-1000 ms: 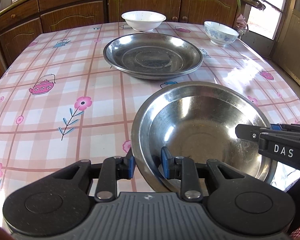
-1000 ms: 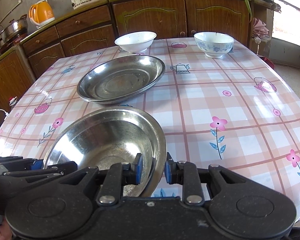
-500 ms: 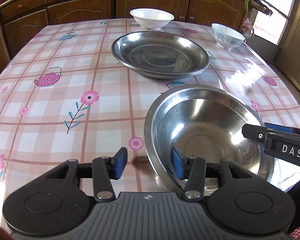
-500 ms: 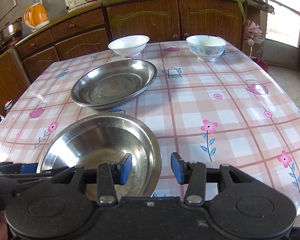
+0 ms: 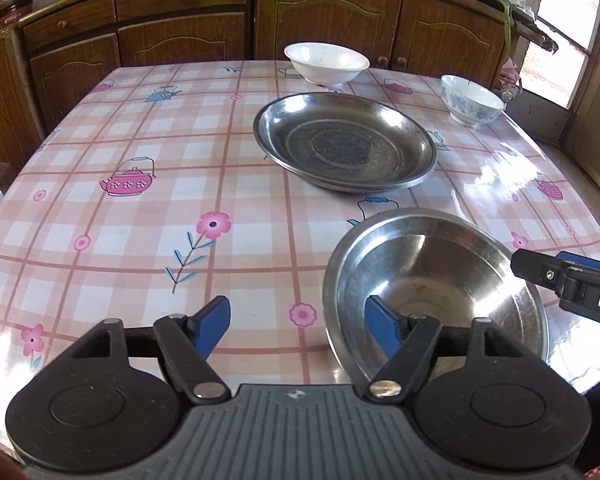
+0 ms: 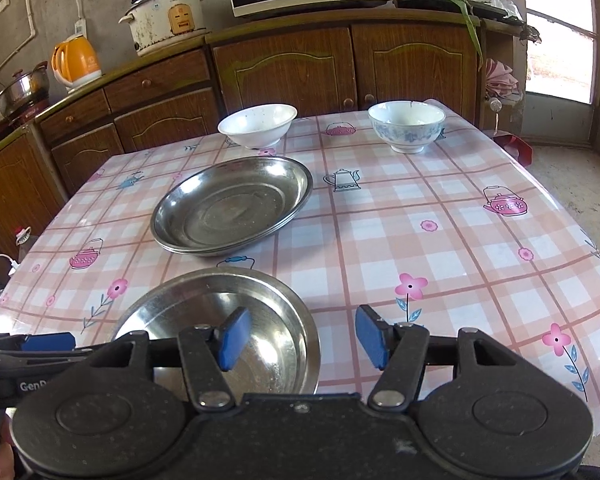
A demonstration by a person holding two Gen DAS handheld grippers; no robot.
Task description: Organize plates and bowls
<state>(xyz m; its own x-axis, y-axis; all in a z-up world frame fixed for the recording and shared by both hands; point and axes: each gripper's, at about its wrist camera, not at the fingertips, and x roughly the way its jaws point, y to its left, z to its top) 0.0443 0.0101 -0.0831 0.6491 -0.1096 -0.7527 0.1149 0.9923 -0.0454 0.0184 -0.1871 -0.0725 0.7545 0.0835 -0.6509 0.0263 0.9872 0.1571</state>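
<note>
Left tongs [image 5: 298,322]: jaws opening, pads clear of the steel bowl [image 5: 436,292]; its near-left rim sits between them, unpinched.
Right tongs [image 6: 300,338]: jaws opening, spread astride the bowl's right rim, no pad pressing.
Steel bowl: rests on the surface [image 5: 140,240] at the near edge, just short of the steel plates [image 5: 346,146].
Steel plates: stacked mid-surface, apparently two or three nested.
White bowl [image 5: 326,62]: far edge, alone.
Patterned bowl [image 5: 472,100]: far right, well apart from the white one.
Step in hand: release of the steel bowl, judged complete or nearly so.
Next move: likely withdraw both tongs clear of the rim, then reach for a ceramic bowl to nest the pair.
</note>
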